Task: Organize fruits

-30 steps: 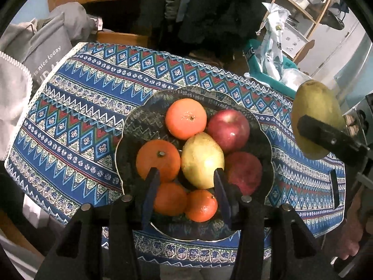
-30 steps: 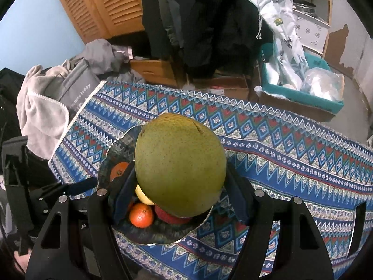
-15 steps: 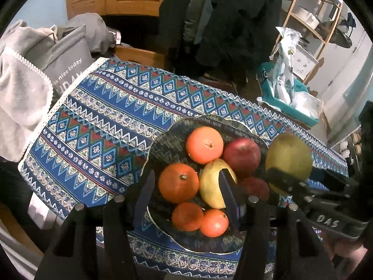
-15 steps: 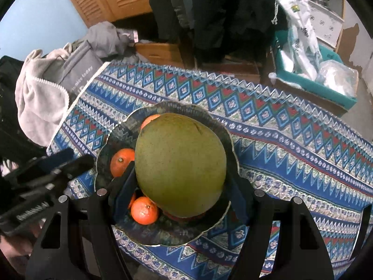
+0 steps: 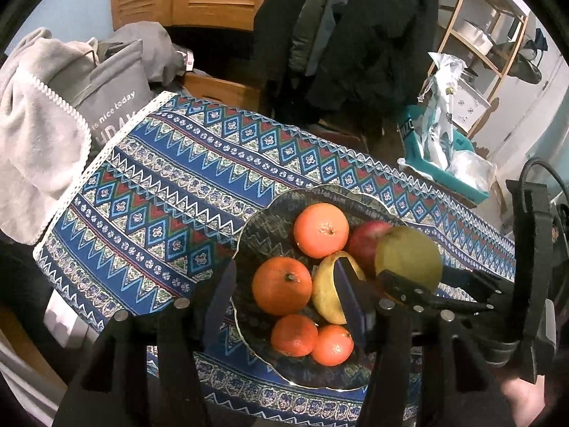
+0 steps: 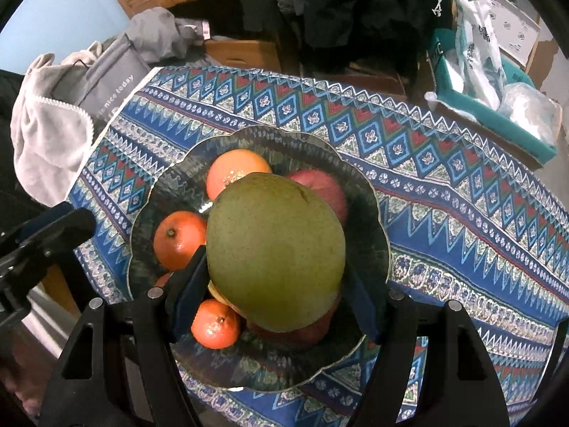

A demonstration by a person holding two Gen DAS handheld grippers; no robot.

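The right tongs grip a big green pear above the fruit plate; the left tongs hang wide open, empty, over the plate's near edge.

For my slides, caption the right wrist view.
Right gripper holds a green pear above a dark plate of oranges and apples.

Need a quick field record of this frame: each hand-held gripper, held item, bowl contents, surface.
right hand-held gripper: shut on green pear, above the bowl
left hand-held gripper: open, holds nothing, at the bowl's near-left edge
bowl: dark, scalloped rim
bowl contents: four oranges, e.g.; yellow pear; red apple
surface: patterned blue tablecloth
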